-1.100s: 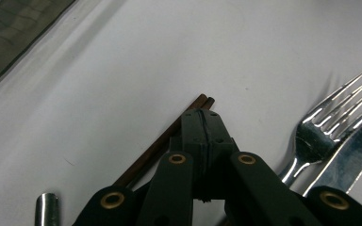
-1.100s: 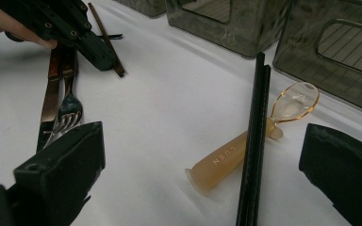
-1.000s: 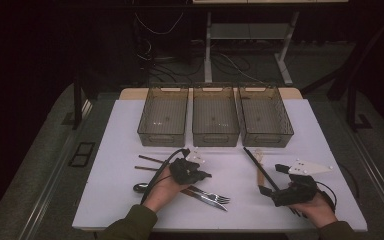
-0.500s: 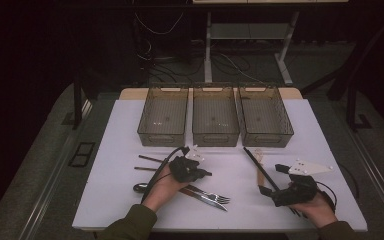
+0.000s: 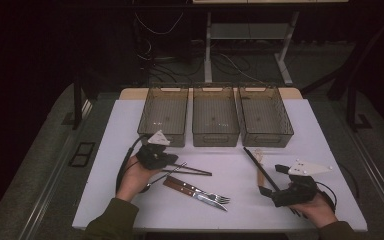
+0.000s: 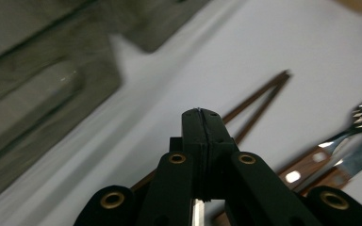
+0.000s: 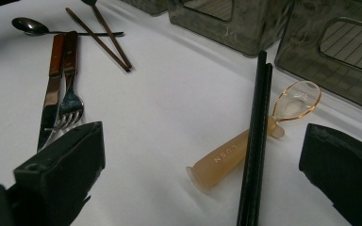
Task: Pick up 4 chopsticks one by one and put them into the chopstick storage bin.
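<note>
My left gripper (image 5: 171,159) hovers over the white table (image 5: 330,150), just in front of the left bin (image 5: 163,136). In the left gripper view its jaws (image 6: 201,114) are pressed together with nothing at the tips. A metal spoon (image 5: 166,176) lies slanted under that hand, beside brown chopsticks (image 5: 192,171). A wood-handled fork and knife (image 5: 196,192) lie side by side. My right gripper (image 5: 272,181) rests open at the near right. Black chopsticks (image 7: 257,141) and a peach plastic spoon (image 7: 235,153) lie between its fingers, untouched.
Three smoky clear bins stand in a row at the back of the table: left, middle (image 5: 215,136) and right (image 5: 266,137), all looking empty. Cables trail from both grippers. The table's front edge (image 5: 220,227) is near the forearms.
My left gripper has moved left and a little up, away from the fork and knife toward the left bin. The right gripper and the cutlery have stayed put.
</note>
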{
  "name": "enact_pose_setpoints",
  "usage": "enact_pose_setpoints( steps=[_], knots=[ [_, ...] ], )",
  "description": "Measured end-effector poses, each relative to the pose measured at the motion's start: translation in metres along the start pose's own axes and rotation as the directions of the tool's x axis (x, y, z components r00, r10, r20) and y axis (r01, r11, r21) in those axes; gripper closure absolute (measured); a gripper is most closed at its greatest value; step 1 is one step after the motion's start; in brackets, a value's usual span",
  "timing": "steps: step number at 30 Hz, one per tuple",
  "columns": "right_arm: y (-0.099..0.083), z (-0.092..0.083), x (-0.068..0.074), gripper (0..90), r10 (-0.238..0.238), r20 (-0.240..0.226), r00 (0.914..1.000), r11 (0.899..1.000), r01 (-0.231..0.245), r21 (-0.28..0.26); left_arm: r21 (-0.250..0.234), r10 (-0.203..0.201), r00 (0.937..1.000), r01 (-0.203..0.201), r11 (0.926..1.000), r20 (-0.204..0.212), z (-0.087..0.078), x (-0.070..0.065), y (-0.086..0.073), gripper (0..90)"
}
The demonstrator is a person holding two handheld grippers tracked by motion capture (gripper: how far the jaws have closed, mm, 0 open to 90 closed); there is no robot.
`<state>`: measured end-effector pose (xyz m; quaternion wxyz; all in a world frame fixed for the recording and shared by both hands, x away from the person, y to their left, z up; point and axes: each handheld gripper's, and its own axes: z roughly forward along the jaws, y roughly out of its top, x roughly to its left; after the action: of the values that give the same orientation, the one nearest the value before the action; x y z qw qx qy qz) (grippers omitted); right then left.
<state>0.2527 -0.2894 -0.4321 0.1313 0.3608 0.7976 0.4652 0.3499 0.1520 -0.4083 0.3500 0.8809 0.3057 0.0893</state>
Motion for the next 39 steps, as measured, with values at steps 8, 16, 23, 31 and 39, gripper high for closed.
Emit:
enact_pose_setpoints(
  steps=[8, 16, 23, 31, 39],
  knots=[
    [0.000, 0.000, 0.000, 1.0, 0.011, 0.000, 0.9999, 1.000, -0.011, 0.005, 0.061, -0.044, 0.9901, 0.052, 0.9968, -0.134, -0.009, 0.037, -0.019, 88.9],
    [-0.001, 0.000, -0.001, 1.0, 0.009, 0.000, 1.0000, 1.000, -0.009, 0.004, 0.079, -0.108, 0.9727, 0.127, 0.9888, -0.205, -0.012, 0.056, -0.033, 89.0],
    [-0.001, 0.001, -0.001, 0.9, 0.014, 0.002, 0.9999, 1.000, -0.014, 0.008, 0.110, -0.099, 0.9712, 0.125, 0.9860, -0.217, -0.009, 0.062, -0.036, 88.9],
    [-0.001, 0.000, -0.002, 1.0, 0.015, 0.004, 0.9999, 1.000, -0.015, 0.006, 0.124, -0.103, 0.9697, 0.132, 0.9834, -0.222, -0.009, 0.063, -0.039, 89.0],
    [-0.001, 0.000, -0.002, 1.0, 0.014, 0.005, 0.9999, 1.000, -0.014, 0.006, 0.135, -0.103, 0.9709, 0.134, 0.9818, -0.216, -0.014, 0.061, -0.044, 88.9]
  ],
)
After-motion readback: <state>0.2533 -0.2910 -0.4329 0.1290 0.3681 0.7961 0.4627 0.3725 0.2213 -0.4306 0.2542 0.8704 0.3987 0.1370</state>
